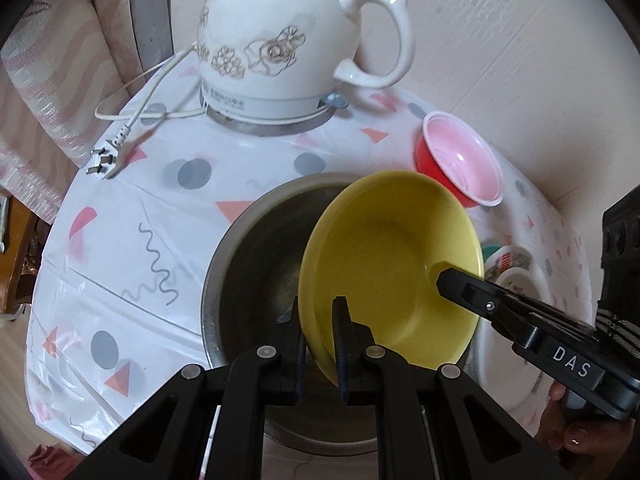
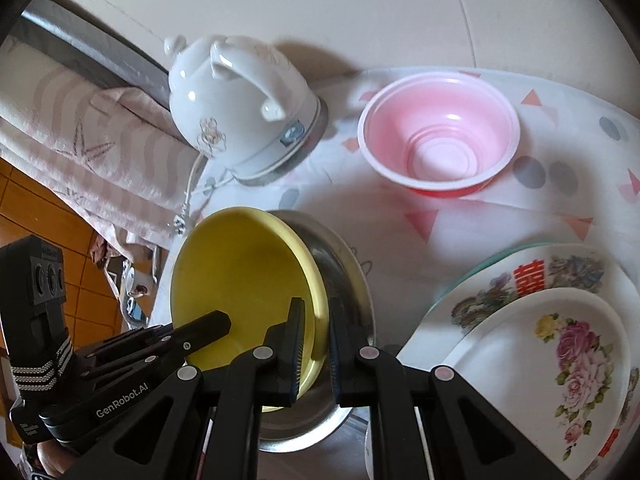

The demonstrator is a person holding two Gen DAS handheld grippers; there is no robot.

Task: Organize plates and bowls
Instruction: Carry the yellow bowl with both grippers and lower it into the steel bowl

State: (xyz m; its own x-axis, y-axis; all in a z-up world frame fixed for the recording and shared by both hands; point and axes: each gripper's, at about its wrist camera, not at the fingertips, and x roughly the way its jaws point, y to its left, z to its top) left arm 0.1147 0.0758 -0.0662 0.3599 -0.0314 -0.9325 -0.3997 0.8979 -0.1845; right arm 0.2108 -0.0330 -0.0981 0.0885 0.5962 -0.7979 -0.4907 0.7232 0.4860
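Yellow bowl (image 1: 394, 264) tilted on edge, leaning over the steel basin (image 1: 256, 264), gripped from both sides. Left gripper (image 1: 320, 344) nearly closed, fingers (image 1: 341, 344) pinching the bowl's near rim, one finger outside the wall, one inside. Right gripper (image 2: 316, 340) likewise narrowed onto the opposite rim, one finger (image 2: 294, 344) inside the bowl (image 2: 240, 276), the other between bowl and basin (image 2: 344, 264). Right gripper's tip (image 1: 448, 280) seen from the left wrist view reaching into the yellow hollow.

Pink bowl (image 2: 438, 132) upright on the tabletop (image 1: 132, 216), beyond the basin, well apart from the yellow one. Stacked plates (image 2: 552, 320) just right of the basin: a rose-patterned plate (image 2: 560, 360) on top, a plate with a red character (image 2: 530, 276) beneath. White kettle (image 1: 280, 44) on its base at the far side, cord and plug (image 1: 105, 160) lying loose on the patterned cover. Striped cloth (image 2: 92, 152) past the tabletop's left edge.
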